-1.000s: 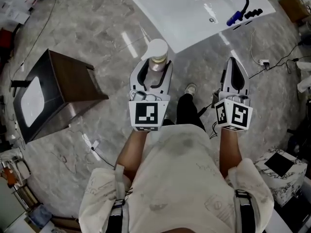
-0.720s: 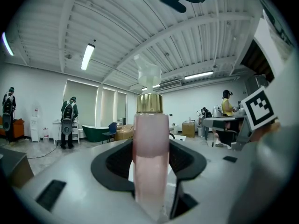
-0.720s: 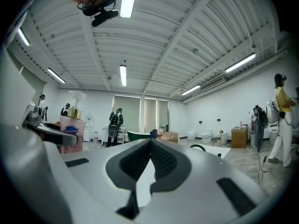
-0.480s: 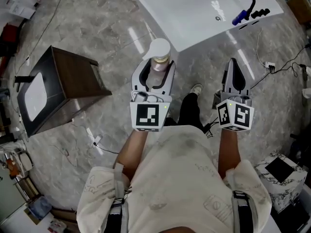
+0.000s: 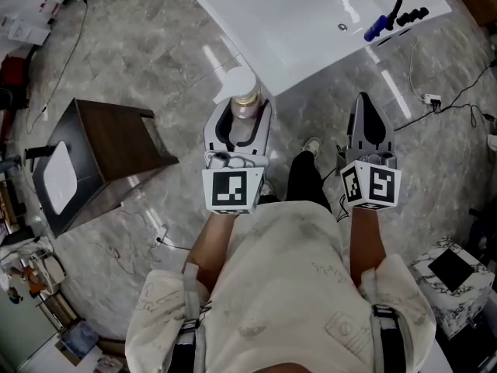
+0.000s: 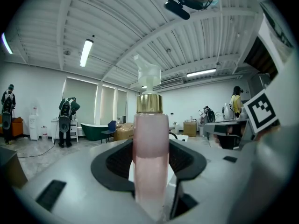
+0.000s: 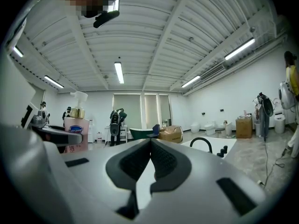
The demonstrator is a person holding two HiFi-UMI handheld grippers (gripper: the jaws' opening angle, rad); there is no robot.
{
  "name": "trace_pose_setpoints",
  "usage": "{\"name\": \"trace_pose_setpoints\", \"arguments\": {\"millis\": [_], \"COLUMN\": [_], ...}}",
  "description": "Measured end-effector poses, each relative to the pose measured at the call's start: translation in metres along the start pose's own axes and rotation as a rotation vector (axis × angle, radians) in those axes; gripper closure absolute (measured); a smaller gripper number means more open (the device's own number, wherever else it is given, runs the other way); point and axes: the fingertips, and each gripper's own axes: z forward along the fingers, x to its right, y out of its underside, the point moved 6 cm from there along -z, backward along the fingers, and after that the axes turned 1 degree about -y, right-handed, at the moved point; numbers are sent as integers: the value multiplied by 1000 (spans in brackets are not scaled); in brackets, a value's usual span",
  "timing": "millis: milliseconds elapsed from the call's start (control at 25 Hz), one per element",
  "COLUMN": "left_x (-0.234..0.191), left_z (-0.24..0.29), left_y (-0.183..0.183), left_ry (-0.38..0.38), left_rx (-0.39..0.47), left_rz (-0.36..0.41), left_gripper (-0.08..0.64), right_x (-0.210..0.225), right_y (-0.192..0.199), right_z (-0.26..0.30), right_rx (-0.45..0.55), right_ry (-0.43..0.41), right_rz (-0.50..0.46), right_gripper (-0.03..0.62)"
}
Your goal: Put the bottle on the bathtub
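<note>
As the person has stepped on over the last second, the bathtub (image 5: 241, 37) has drawn slightly nearer in the head view. Its near corner now lies just beyond the pump head of the bottle (image 6: 150, 143). By this reading the carry is nearly over and only the setting-down on the rim remains. Left tool (image 5: 247, 107): jaws pinching the pink body from both sides, with the bottle upright, seen against the floor (image 5: 155, 45) and not yet over the tub. Right tool (image 7: 150, 146): jaws pressed together at the tips, holding nothing, level with the left.
</note>
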Motion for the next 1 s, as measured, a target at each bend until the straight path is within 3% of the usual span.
{"name": "trace_pose_setpoints", "arguments": {"millis": [400,1000], "left_x": [29,137], "left_z": [81,201], "left_y": [-16,-49], "left_ry": [74,253], "left_rx": [-18,-11], "left_rz": [17,41], "left_gripper": [341,341], "right_x": [57,214], "right_y": [-7,-17], "right_z": [38,41], "right_rx": [-2,27], "right_ry": [50,239], "right_rz": [23,74], "right_gripper": [603,603]}}
